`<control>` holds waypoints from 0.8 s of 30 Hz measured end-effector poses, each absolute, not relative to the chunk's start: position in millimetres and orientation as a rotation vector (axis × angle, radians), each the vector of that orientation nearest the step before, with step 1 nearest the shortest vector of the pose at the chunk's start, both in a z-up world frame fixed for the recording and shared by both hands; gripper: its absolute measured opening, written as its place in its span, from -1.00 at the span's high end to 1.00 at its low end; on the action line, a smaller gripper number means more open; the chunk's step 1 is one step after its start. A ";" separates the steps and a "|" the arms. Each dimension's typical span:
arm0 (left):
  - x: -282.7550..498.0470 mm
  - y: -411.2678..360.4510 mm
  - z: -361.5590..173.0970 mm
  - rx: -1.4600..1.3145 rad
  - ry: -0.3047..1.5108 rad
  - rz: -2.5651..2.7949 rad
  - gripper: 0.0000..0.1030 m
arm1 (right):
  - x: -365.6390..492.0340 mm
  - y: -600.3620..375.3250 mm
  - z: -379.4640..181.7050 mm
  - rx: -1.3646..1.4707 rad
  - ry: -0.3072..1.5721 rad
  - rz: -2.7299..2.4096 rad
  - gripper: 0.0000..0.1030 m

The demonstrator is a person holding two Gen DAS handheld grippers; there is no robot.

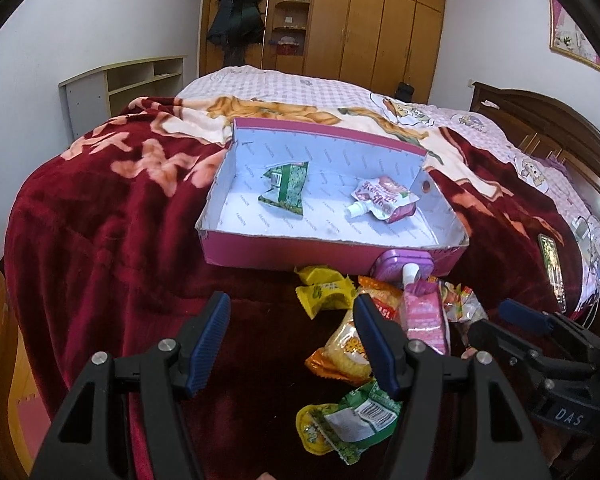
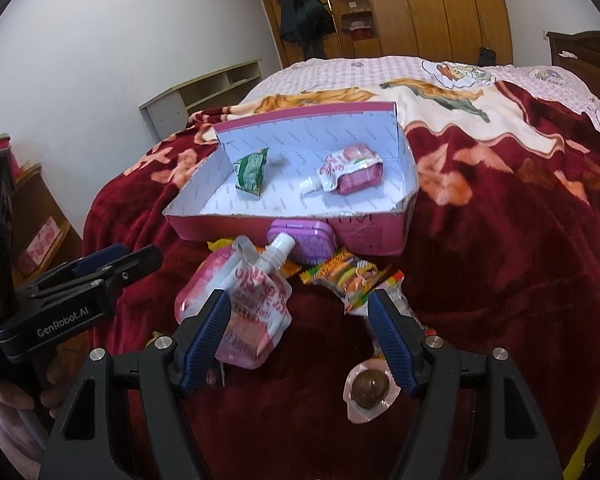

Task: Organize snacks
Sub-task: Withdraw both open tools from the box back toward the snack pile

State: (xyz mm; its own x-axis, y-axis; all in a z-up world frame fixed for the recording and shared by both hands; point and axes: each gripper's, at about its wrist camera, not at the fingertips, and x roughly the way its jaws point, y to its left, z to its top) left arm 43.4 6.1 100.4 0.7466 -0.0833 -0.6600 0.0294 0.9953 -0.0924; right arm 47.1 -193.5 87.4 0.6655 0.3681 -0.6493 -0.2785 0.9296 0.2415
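A pink box (image 1: 284, 258) (image 2: 204, 226) with a white inside lies on the red blanket. It holds a green packet (image 1: 286, 188) (image 2: 252, 172) and a pink spout pouch (image 1: 384, 200) (image 2: 348, 172). In front of it lies a pile of snacks: a second pink spout pouch (image 1: 422, 312) (image 2: 248, 304), a purple tin (image 1: 404, 262) (image 2: 302, 240), yellow candies (image 1: 326, 290), an orange packet (image 1: 346, 352), a green packet (image 1: 356, 416), a colourful packet (image 2: 348, 280) and a wrapped chocolate ball (image 2: 369, 390). My left gripper (image 1: 290, 340) is open and empty, left of the pile. My right gripper (image 2: 298, 336) is open above the pile, empty.
The bed is covered by a red patterned blanket (image 1: 112, 220) and a pink checked sheet (image 1: 284, 84). A phone (image 1: 554, 268) lies at the right. A wooden wardrobe (image 1: 380, 20) and a low shelf (image 1: 128, 84) stand behind. A headboard (image 1: 548, 120) is at the right.
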 end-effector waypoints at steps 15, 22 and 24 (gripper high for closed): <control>65.7 1.2 78.1 -0.082 0.781 -0.068 -0.31 | 48.2 -205.7 61.7 0.142 0.816 0.356 -0.41; 77.1 -9.5 74.5 -0.072 0.776 -0.088 -0.31 | 43.9 -206.3 61.1 0.112 0.801 0.366 -0.41; 79.7 -12.1 72.6 -0.065 0.773 -0.085 -0.31 | 43.2 -207.0 60.9 0.111 0.800 0.371 -0.41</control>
